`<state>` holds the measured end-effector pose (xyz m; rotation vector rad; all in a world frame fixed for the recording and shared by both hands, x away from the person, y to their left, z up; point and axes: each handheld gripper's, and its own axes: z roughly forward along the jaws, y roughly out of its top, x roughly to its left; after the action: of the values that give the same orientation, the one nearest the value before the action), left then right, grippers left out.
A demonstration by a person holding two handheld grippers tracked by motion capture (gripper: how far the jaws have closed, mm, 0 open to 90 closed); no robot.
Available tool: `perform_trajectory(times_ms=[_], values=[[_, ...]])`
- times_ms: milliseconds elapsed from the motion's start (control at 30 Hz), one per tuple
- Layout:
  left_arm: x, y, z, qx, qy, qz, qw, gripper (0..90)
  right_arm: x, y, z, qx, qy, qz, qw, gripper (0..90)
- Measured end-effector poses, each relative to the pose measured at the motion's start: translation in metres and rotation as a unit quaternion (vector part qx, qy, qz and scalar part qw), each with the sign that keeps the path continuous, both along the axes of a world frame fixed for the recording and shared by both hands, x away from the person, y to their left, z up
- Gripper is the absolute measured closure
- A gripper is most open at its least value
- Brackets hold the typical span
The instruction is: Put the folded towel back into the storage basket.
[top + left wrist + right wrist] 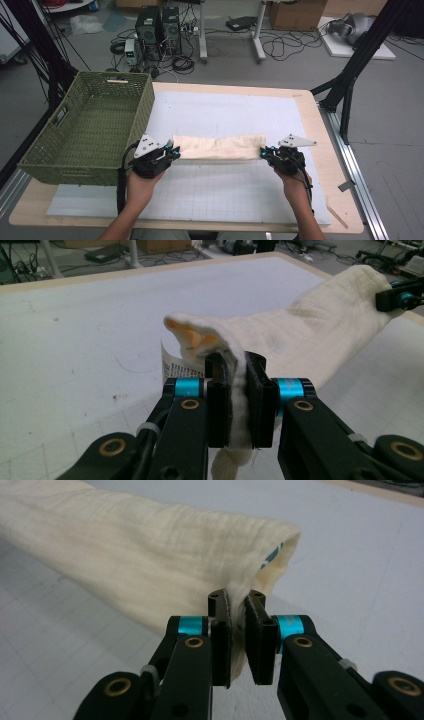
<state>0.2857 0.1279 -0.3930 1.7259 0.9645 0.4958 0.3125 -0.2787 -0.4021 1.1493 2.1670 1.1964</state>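
Note:
A cream cloth [218, 147], folded into a long strip, stretches across the white mat between both grippers. My left gripper [174, 151] is shut on the cloth's left end, and my right gripper [263, 151] is shut on its right end. In the left gripper view the cloth [300, 335] is pinched between the black jaws of the left gripper [238, 400], with a white label beside it. From the right gripper view, cloth [125, 555] runs off to the upper left while a fold is clamped in the right gripper [239, 640].
A green woven basket [139, 107] stands at the table's left, just beyond my left gripper. The white gridded mat [225, 190] covers most of the wooden table [325, 150]. Cables and computer boxes [159, 25] lie on the floor behind.

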Motion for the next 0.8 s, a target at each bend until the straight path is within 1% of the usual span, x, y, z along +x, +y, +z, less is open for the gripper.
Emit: perform_trajectory(times_ms=[133,233,333,367,567,667,800], values=[[-0.002,0.006,0.009,-0.007,-0.009,0.009,0.9999,81.2,0.007,0.004,0.01,0.009,-0.008,0.006,0.9999,82.9],[-0.006,0.011,0.017,-0.011,-0.017,0.019,0.9996,81.2,0.014,0.01,0.018,0.009,-0.016,0.014,0.9997,82.9],[-0.01,0.016,0.024,-0.01,-0.027,0.026,0.9993,81.2,0.022,0.018,0.025,0.005,-0.026,0.023,0.9994,82.9],[-0.011,0.018,0.026,-0.008,-0.03,0.029,0.9991,81.2,0.025,0.02,0.028,0.005,-0.027,0.026,0.9993,82.9],[-0.017,0.028,0.039,-0.008,-0.042,0.047,0.998,81.1,0.041,0.034,0.043,0.007,-0.042,0.044,0.9981,82.9],[-0.02,0.032,0.044,-0.008,-0.047,0.051,0.9976,81.1,0.048,0.041,0.048,0.007,-0.046,0.053,0.9975,82.9],[-0.024,0.039,0.049,-0.009,-0.051,0.063,0.9966,81.1,0.058,0.051,0.054,0.006,-0.049,0.065,0.9967,82.9]])
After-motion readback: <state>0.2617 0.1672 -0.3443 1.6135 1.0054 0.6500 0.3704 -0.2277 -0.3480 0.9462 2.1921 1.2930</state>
